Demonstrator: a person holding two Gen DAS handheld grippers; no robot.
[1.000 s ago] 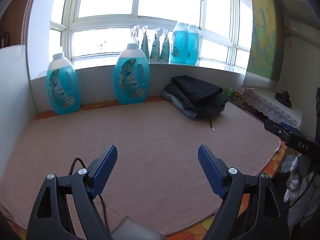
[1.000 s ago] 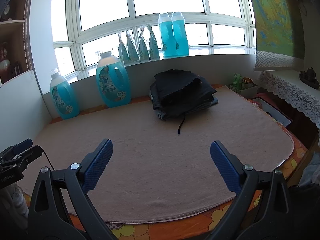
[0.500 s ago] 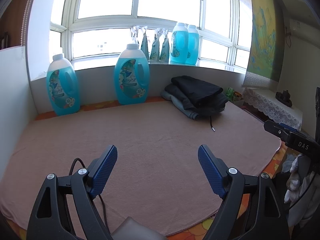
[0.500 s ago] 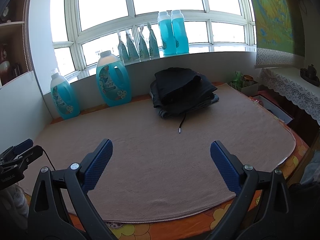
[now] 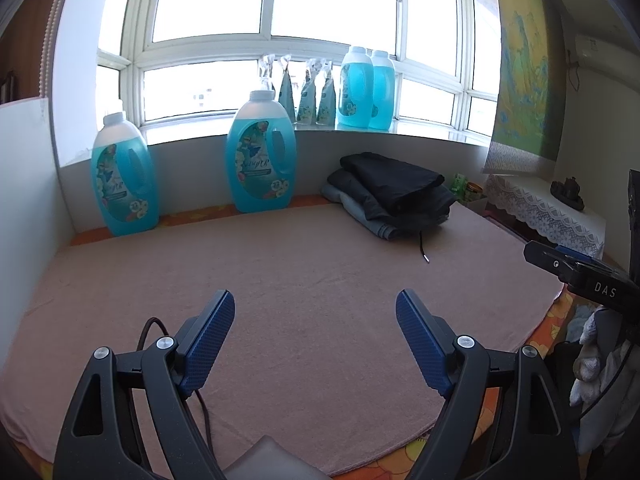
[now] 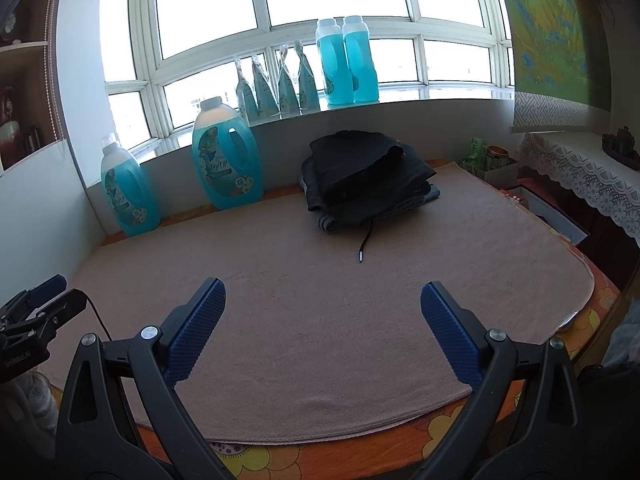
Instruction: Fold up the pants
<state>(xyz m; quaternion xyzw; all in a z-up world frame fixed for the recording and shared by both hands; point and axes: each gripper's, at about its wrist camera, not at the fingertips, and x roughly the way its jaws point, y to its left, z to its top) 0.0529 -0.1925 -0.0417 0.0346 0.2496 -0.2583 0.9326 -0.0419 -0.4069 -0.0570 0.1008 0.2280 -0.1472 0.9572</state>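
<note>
Left wrist view: left gripper [image 5: 315,322] hovers over the pink towel [image 5: 304,264] on the table, jaws wide, holding nothing. Folded pants [image 5: 394,194] sit stacked at the far right, by the wall under the window — drawstring [image 5: 423,247] trailing toward the viewer.

Right wrist view: right gripper [image 6: 323,314] likewise wide and empty, low over the towel. Stack of pants straight ahead, well apart from both grippers.

Judgement: stack looks finished — no unfolded pair visible; next move needs a fresh pair laid flat on the towel.
</note>
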